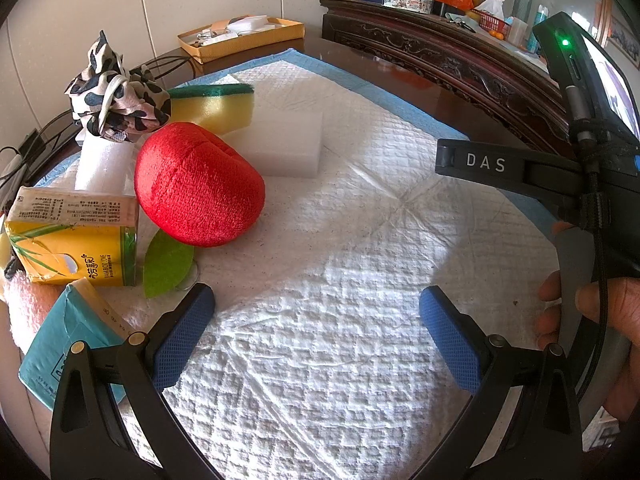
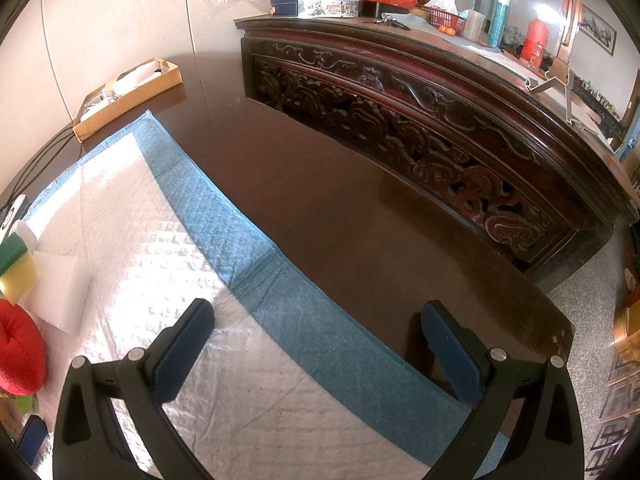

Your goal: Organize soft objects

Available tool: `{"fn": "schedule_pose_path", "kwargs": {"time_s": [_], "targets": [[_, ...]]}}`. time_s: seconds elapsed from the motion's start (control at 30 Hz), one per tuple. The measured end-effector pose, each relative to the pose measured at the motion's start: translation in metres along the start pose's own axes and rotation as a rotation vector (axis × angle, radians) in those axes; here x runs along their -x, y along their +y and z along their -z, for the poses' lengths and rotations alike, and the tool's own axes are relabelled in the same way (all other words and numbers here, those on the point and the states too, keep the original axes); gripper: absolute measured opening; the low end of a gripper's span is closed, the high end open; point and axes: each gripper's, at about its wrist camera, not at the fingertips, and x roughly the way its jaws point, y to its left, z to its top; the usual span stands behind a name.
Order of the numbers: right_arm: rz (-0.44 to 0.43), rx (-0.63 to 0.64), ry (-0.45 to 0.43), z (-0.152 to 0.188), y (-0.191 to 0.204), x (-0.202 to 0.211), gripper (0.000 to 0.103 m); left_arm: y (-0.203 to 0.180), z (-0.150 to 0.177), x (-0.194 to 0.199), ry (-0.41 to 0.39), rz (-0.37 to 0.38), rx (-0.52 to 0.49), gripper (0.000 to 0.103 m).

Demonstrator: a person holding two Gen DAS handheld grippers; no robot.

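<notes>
While both grippers hang wide open holding nothing, the left gripper [image 1: 316, 336] sits over the quilted white pad [image 1: 340, 280] and the right gripper [image 2: 316, 344] over its blue edge. Soft stuff crowds the pad's left side: fuzzy red plush apple [image 1: 198, 184], white foam block [image 1: 280, 148], yellow-green sponge [image 1: 218, 106]. The cardboard tray [image 1: 240, 38] on the dark worktop [image 2: 340, 200] holds white bits.

Bright daylight falls in hard-edged patches across the white pad [image 1: 320, 260], leaving its near part in soft shadow. The dark table [image 2: 320, 208] shows a dull sheen. Both views are sharp, with strong fisheye bending and black corners.
</notes>
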Motion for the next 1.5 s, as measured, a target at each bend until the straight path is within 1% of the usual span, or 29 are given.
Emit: {"fn": "schedule_pose_path", "kwargs": {"time_s": [0.33, 0.47, 0.63, 0.7, 0.77, 0.83, 0.9, 0.93, 0.97, 1.0, 1.03, 1.1, 1.13, 1.2, 1.27, 1.37, 1.43, 1.5], "targets": [[-0.002, -0.002, -0.001, 0.000, 0.000, 0.000, 0.103, 0.000, 0.000, 0.000, 0.000, 0.000, 0.001, 0.103], [-0.001, -0.001, 0.000, -0.001, 0.000, 0.000, 0.103, -0.003, 0.000, 0.000, 0.001, -0.015, 0.016, 0.103], [-0.001, -0.001, 0.000, 0.000, 0.000, 0.000, 0.103, -0.002, 0.003, 0.005, 0.068, -0.022, 0.025, 0.103], [-0.002, -0.001, 0.000, -0.001, 0.000, 0.000, 0.103, 0.003, 0.006, 0.014, 0.082, -0.035, 0.053, 0.103], [-0.004, 0.003, 0.000, -0.001, 0.000, -0.001, 0.103, 0.010, 0.007, 0.026, 0.087, -0.016, 0.092, 0.103], [-0.011, 0.011, 0.000, -0.001, 0.000, -0.001, 0.103, 0.019, 0.010, 0.046, 0.061, -0.001, 0.134, 0.103], [-0.021, 0.023, 0.001, 0.000, -0.001, 0.000, 0.103, 0.032, 0.013, 0.073, 0.014, -0.007, 0.170, 0.103], [-0.026, 0.029, 0.004, -0.001, -0.001, -0.001, 0.103, 0.038, 0.015, 0.083, -0.005, -0.026, 0.186, 0.103], [-0.032, 0.034, 0.011, -0.002, -0.002, -0.001, 0.103, 0.046, 0.015, 0.092, -0.016, -0.063, 0.204, 0.103], [-0.040, 0.041, 0.021, -0.003, -0.002, -0.001, 0.103, 0.055, 0.016, 0.099, -0.014, -0.118, 0.225, 0.103], [-0.056, 0.047, 0.033, -0.004, -0.002, -0.001, 0.103, 0.064, 0.017, 0.103, -0.003, -0.180, 0.246, 0.103], [-0.097, 0.051, 0.046, -0.008, -0.003, 0.003, 0.103, 0.079, 0.018, 0.107, 0.020, -0.260, 0.276, 0.103], [-0.110, 0.055, 0.036, -0.011, -0.004, 0.007, 0.103, 0.085, 0.020, 0.109, 0.024, -0.290, 0.290, 0.103], [-0.151, 0.076, -0.013, -0.020, -0.002, 0.022, 0.103, 0.099, 0.025, 0.113, 0.032, -0.329, 0.318, 0.103], [-0.213, 0.113, -0.074, -0.032, 0.003, 0.040, 0.103, 0.104, 0.031, 0.114, 0.043, -0.349, 0.329, 0.103], [-0.387, 0.167, -0.164, -0.050, 0.013, 0.073, 0.103, 0.116, 0.037, 0.115, 0.059, -0.362, 0.346, 0.103], [-0.573, 0.211, -0.230, -0.061, 0.021, 0.098, 0.103, 0.122, 0.042, 0.122, 0.064, -0.356, 0.365, 0.103], [-0.651, 0.263, -0.255, -0.065, 0.031, 0.115, 0.103, 0.130, 0.041, 0.123, 0.057, -0.345, 0.393, 0.103]]}}
